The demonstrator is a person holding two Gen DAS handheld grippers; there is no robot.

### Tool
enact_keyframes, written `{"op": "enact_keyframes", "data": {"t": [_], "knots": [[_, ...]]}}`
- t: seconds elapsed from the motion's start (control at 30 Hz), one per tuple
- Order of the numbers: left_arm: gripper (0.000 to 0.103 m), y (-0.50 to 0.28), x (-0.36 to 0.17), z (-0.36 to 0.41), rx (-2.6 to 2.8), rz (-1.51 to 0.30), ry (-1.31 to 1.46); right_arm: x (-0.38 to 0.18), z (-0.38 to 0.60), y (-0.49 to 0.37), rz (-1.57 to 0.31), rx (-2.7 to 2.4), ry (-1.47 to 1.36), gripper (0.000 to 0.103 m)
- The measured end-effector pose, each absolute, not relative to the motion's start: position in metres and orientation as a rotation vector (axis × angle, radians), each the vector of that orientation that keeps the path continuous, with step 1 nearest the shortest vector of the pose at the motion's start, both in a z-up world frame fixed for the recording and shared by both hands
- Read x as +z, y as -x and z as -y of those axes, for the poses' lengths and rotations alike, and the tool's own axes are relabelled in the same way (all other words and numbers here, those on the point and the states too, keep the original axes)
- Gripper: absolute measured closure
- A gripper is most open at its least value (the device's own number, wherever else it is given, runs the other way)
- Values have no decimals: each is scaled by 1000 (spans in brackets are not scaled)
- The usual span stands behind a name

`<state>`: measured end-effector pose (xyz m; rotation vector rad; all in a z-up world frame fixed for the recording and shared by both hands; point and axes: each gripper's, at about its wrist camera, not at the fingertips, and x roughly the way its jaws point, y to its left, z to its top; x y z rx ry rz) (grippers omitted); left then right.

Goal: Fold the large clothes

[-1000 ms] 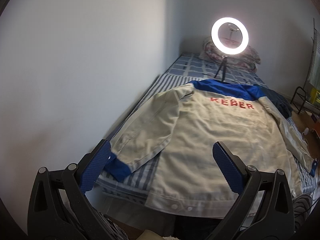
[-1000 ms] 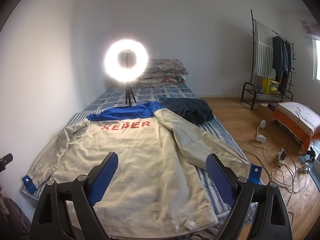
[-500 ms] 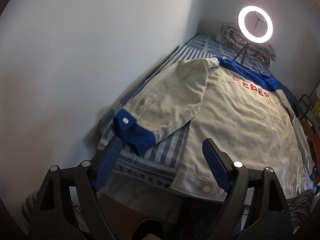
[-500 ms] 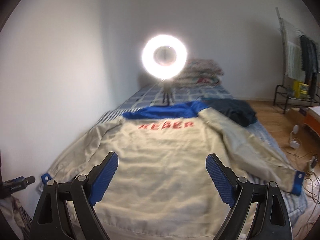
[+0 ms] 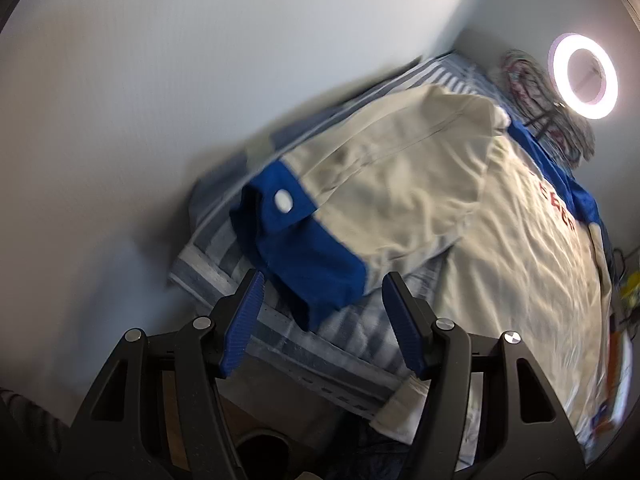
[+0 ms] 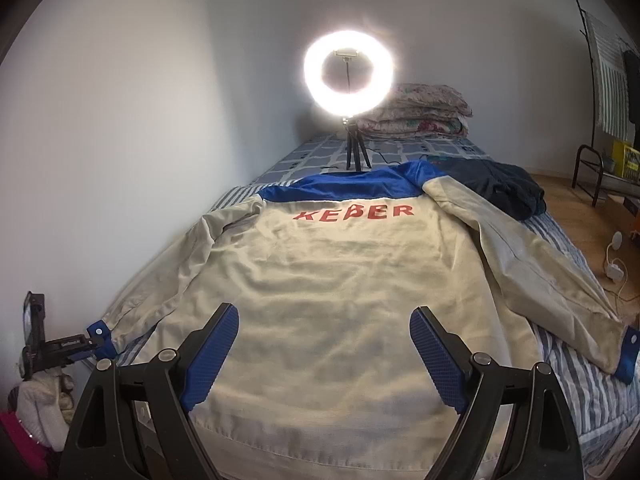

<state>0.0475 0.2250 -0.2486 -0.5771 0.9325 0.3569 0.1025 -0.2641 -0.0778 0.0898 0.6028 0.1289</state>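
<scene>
A beige jacket [image 6: 344, 280] with a blue yoke and red lettering lies back-up on the striped bed [image 6: 568, 364]. Its left sleeve ends in a blue cuff [image 5: 304, 248] with a white snap, near the bed's corner by the wall. My left gripper [image 5: 323, 286] points down at that cuff. Its jaws are closing, the cuff's lower tip lies between the fingers, and the pads do not press on it. My right gripper [image 6: 325, 314] hangs open over the jacket's lower back with nothing in it. The right sleeve's cuff [image 6: 626, 354] lies at the bed's right edge.
A lit ring light [image 6: 348, 72] on a small tripod stands at the bed's far end before folded quilts [image 6: 420, 112]. A dark garment [image 6: 504, 188] lies beside the jacket's collar. The wall runs along the bed's left. A clothes rack [image 6: 608, 60] and cables [image 6: 616, 268] are on the right.
The left gripper dropped and rolled toward the left cuff, which now fills its view, and its jaws narrowed. The right gripper sank a little and centred over the jacket's back.
</scene>
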Motion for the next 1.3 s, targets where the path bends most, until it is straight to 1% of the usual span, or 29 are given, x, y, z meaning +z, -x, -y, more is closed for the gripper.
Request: {"op": "enact_keyframes", "data": {"t": [0.23,0.37,0.63,0.83,1.1,1.13,1.17,1.2,1.23,1.3], "knots": [[39,-59,-265,-241,385,-955,613,-91,268,-99,-636,119,-87,14],[39,-68,-267,-241,399,-959,583,-91,267,-97,-632,119,-88,14],[39,-49,-257,-256,426,-883,655,-88,256,-92,-618,133,-62,14],[39,-58,-270,-264,464,-929,656,-92,246,-94,-634,155,-61,14],[40,-81,-267,-259,503,-911,578,-96,242,-94,-643,166,-42,14],[50,-83,-265,-257,505,-902,553,-97,241,-95,-647,166,-42,14],[57,-85,-264,-255,509,-898,530,-98,241,-96,-649,166,-41,14],[73,-87,-262,-252,509,-894,508,-98,240,-96,-650,167,-40,14],[83,-89,-260,-250,497,-888,490,-98,239,-98,-650,168,-38,14],[89,-90,-255,-246,474,-869,465,-99,240,-98,-645,175,-37,14]]}}
